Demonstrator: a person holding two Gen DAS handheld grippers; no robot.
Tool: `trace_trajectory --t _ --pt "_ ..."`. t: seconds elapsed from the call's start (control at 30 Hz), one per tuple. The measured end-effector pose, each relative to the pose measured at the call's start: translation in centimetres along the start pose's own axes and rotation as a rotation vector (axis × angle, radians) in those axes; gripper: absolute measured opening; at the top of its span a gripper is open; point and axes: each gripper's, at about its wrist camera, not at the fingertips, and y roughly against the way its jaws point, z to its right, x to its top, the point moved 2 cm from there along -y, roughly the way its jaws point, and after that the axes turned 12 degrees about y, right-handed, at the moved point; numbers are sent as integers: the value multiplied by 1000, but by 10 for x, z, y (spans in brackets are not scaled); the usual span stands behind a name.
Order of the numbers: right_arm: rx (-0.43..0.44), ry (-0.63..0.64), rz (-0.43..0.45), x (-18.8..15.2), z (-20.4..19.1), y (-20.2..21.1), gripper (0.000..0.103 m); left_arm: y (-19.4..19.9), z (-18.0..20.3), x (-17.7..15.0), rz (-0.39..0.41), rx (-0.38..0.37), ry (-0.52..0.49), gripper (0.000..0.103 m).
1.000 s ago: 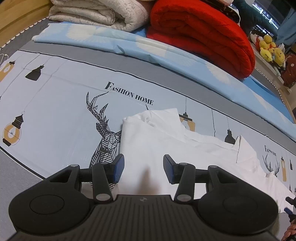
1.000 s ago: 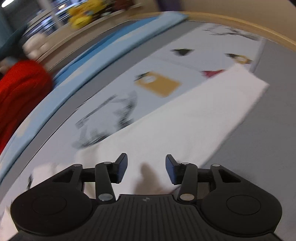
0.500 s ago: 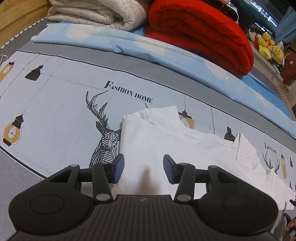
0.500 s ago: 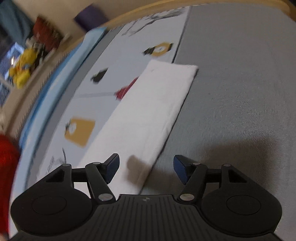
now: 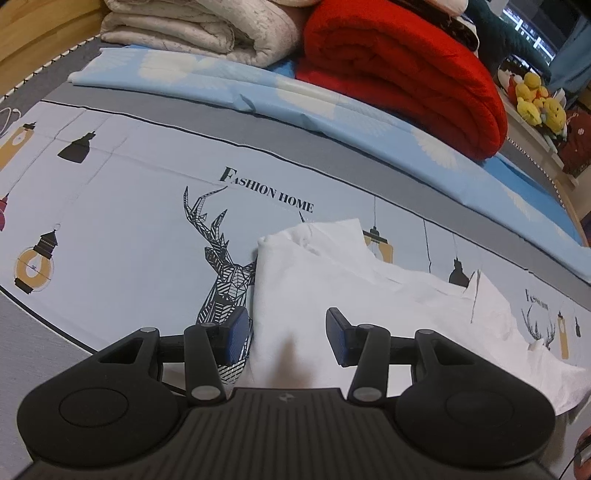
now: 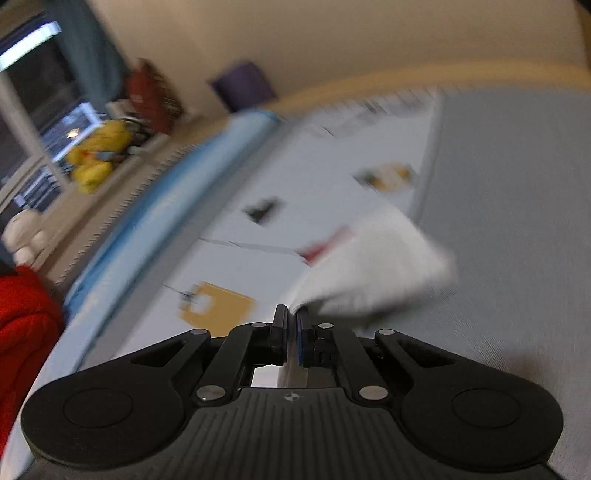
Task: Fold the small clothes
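Observation:
A white garment [image 5: 332, 280] lies flat and rumpled on the printed bed sheet [image 5: 110, 206], stretching toward the right. My left gripper [image 5: 288, 328] hovers open over its left end; the cloth lies below the gap, and the pads do not press it. In the blurred right wrist view, my right gripper [image 6: 291, 317] stands shut on an edge of the white garment [image 6: 376, 266]. The cloth runs from between the jaws and rises off the grey mattress [image 6: 517, 221].
A rolled red blanket [image 5: 399, 74] and a beige quilt [image 5: 199, 29] lie at the back on a light blue sheet [image 5: 221, 85]. Yellow plush toys [image 5: 535, 99] sit on a ledge at the far right. A wooden bed rim curves behind.
My right gripper went from open to shut on the white garment's edge and swung, lifting the cloth. The left gripper stayed open in place.

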Motion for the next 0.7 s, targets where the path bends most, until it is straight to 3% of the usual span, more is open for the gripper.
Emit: trace_trajectory --t 0.13,0.2,0.33,0.4,0.47,0.53,0.6,0.7 --pt "121 207 130 10 -80 55 3 9 -7 5 6 -16 14 51" --pt "240 327 185 4 -134 95 3 12 -12 8 9 -22 30 51" --pt "519 558 244 -39 -229 178 3 21 -21 13 15 -34 58 51" --pt "667 634 174 -74 -268 209 4 25 -25 15 16 -41 67 51" --pt "779 663 32 -111 -291 225 7 29 -31 17 19 -47 83 51" --pt "873 722 -171 -154 -309 232 18 32 -35 19 19 -50 96 51" --pt "872 777 -232 -177 -313 241 18 34 -39 21 20 -54 108 51" --pt "807 769 -231 -173 -306 252 28 37 -41 23 24 -56 108 51"
